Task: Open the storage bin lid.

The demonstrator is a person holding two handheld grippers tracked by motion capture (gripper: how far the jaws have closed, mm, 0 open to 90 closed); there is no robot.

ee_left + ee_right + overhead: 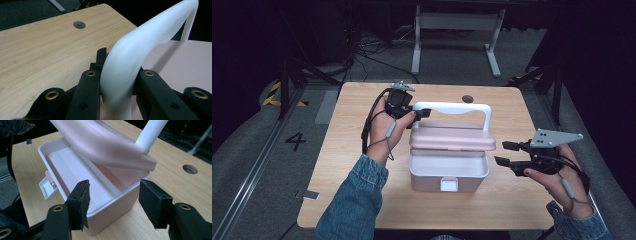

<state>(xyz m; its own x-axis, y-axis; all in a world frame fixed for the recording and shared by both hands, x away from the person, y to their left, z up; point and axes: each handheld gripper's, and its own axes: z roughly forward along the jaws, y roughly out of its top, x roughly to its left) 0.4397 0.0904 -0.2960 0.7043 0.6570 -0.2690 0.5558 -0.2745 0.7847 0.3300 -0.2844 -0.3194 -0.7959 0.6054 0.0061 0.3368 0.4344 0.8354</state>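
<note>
A pink box (pixel 447 176) with a white front latch (pixel 448 185) stands mid-table, its lid (pixel 452 140) lifted partway above the base. My left gripper (pixel 419 114) is shut on the left corner of the white handle (pixel 452 106); in the left gripper view the black jaws press both sides of the handle (pixel 140 42). My right gripper (pixel 501 153) hangs open just right of the box, apart from it. In the right gripper view its jaws (pixel 113 192) frame the near corner of the box (pixel 75 167), beneath the raised lid (pixel 100 142), with nothing between the pads.
The wooden table (pixel 352 150) has a round hole (pixel 467 98) near its far edge. A small grey piece (pixel 310 195) lies at the front left corner. A white stand (pixel 457 30) and cables sit on the floor beyond.
</note>
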